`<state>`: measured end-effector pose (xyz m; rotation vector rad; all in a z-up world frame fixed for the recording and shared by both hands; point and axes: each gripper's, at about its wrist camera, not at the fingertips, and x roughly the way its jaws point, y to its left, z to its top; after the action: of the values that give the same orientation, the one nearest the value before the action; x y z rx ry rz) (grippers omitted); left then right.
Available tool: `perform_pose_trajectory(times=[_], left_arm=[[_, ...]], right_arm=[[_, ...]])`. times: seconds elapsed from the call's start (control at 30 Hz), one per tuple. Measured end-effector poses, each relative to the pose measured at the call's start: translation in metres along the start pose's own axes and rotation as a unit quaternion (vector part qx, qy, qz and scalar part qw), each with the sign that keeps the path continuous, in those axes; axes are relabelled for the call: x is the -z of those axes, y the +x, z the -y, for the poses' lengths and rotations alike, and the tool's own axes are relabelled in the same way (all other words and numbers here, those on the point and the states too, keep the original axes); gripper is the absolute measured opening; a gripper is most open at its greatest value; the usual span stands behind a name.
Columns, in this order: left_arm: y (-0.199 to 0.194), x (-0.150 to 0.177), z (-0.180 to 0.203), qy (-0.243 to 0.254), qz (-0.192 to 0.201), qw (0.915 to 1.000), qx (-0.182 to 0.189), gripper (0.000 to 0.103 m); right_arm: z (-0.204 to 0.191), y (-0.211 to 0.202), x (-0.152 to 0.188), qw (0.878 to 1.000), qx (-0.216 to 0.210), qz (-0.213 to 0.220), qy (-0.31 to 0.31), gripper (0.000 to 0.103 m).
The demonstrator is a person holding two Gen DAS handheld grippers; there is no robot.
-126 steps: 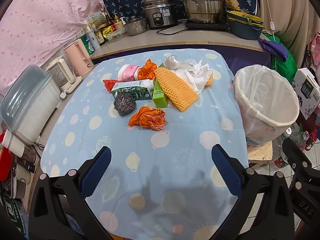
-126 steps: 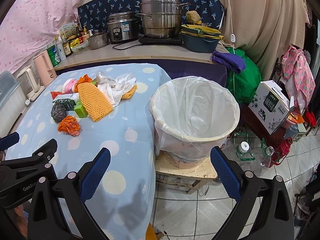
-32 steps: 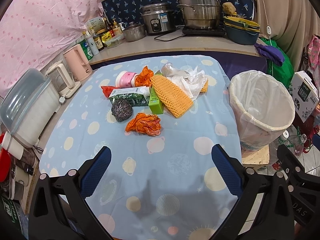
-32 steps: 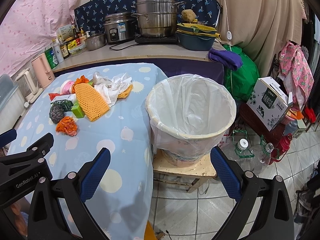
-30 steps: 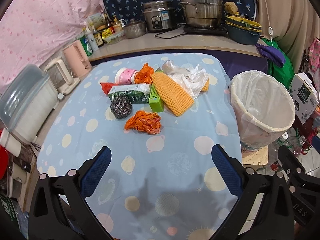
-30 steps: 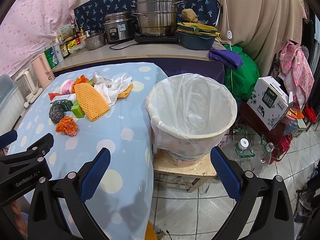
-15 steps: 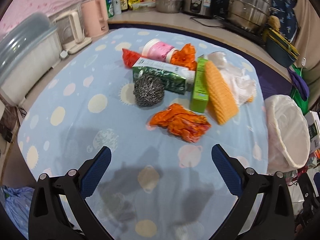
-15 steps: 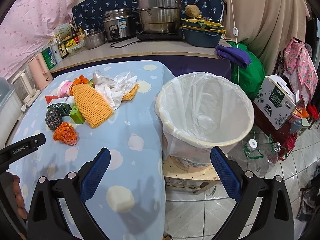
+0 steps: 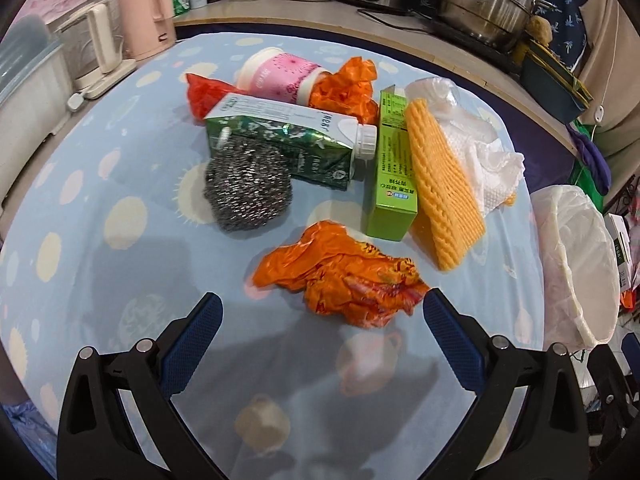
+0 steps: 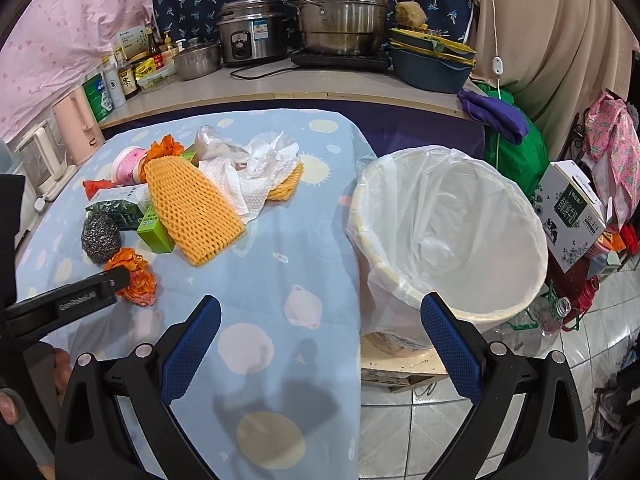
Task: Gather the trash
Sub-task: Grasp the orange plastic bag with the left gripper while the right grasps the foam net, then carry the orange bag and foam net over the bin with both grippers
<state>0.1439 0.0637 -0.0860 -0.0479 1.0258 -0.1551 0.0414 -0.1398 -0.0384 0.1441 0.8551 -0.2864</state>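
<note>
A pile of trash lies on the blue tablecloth [image 9: 100, 280]: a crumpled orange wrapper [image 9: 344, 280], a steel scourer [image 9: 248, 194], a green carton [image 9: 288, 140], a green box [image 9: 394, 168], an orange foam net [image 9: 444, 184], white tissue [image 9: 488, 152], a pink cup [image 9: 280, 76]. My left gripper [image 9: 322, 312] is open, low over the cloth, just short of the orange wrapper. My right gripper [image 10: 320, 316] is open and empty over the table's right edge. A white-lined bin [image 10: 452, 232] stands right of the table; its rim also shows in the left wrist view [image 9: 576, 248].
Kettles [image 9: 100, 40] and a plastic box stand along the table's left side. A counter behind holds pots [image 10: 340, 12], a rice cooker and bottles. A cardboard box [image 10: 572, 212] and bottles sit on the floor at the right.
My left gripper has moved forward and down toward the trash pile, closing on the orange wrapper. My right gripper has shifted slightly left and forward. Both stay open.
</note>
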Motion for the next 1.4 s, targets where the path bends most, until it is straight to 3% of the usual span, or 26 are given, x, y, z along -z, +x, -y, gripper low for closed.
perform_pose_trajectory(times=[0.23, 0.33, 0.4, 0.5, 0.6, 0.8, 1.17, 1.23, 1.4], left_arm=[[0.019, -0.006, -0.003, 0.003, 0.003, 0.9999, 0.016, 0.093], [0.026, -0.008, -0.004, 0.004, -0.006, 0.9995, 0.031, 0.076], [0.031, -0.010, -0.006, 0.004, -0.017, 0.9992, 0.037, 0.056], [0.033, -0.013, -0.008, 0.009, -0.016, 0.9992, 0.034, 0.041], [0.034, -0.015, -0.011, 0.007, -0.019, 0.9989, 0.042, 0.036], [0.027, -0.015, -0.017, 0.003, -0.019, 0.9981, 0.058, 0.031], [0.012, -0.013, -0.030, -0.004, -0.010, 0.9980, 0.062, 0.031], [0.009, -0.012, -0.032, -0.006, -0.009, 0.9981, 0.061, 0.031], [0.002, -0.009, -0.034, -0.010, -0.006, 0.9980, 0.062, 0.031]], right_arm=[[-0.011, 0.018, -0.010, 1.000, -0.011, -0.007, 0.000, 0.096], [-0.018, 0.026, -0.015, 1.000, -0.021, -0.008, -0.002, 0.096], [-0.025, 0.032, -0.019, 1.000, -0.028, -0.008, -0.005, 0.096], [-0.037, 0.040, -0.024, 0.999, -0.038, -0.005, -0.016, 0.096], [-0.048, 0.052, -0.029, 0.998, -0.053, -0.009, -0.025, 0.095], [-0.075, 0.075, -0.037, 0.995, -0.084, -0.019, -0.050, 0.073], [-0.110, 0.107, -0.034, 0.990, -0.103, -0.030, -0.090, 0.046], [-0.110, 0.110, -0.034, 0.990, -0.107, -0.034, -0.087, 0.025], [-0.107, 0.099, -0.034, 0.990, -0.114, -0.021, -0.084, 0.010]])
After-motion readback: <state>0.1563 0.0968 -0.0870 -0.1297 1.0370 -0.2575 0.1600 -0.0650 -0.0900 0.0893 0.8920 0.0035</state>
